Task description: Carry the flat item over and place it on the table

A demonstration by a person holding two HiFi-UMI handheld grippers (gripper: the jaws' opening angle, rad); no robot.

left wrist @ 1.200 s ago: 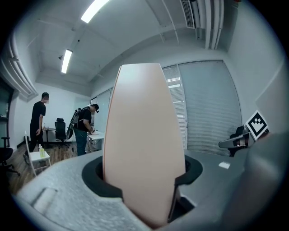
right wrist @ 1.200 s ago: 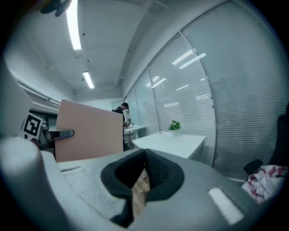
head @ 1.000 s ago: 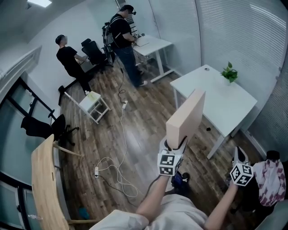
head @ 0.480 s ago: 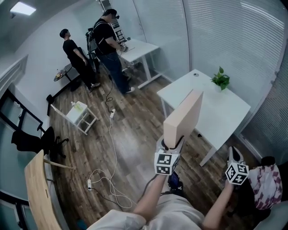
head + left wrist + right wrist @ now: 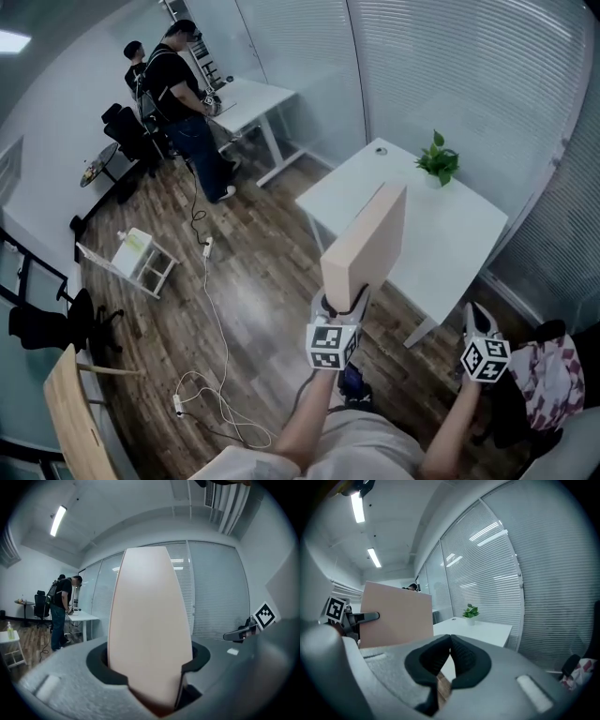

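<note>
Your left tongs (image 5: 341, 302) clamp the board (image 5: 367, 242) upright on edge, forearm extended toward the white surface (image 5: 459, 239). Your right tongs (image 5: 477, 321), clenched empty, point forward at your right.

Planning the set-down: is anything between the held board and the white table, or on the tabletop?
Nothing visible stands between the board and the table. A potted plant and a small round object sit along its far edge; the near part is bare.
</note>
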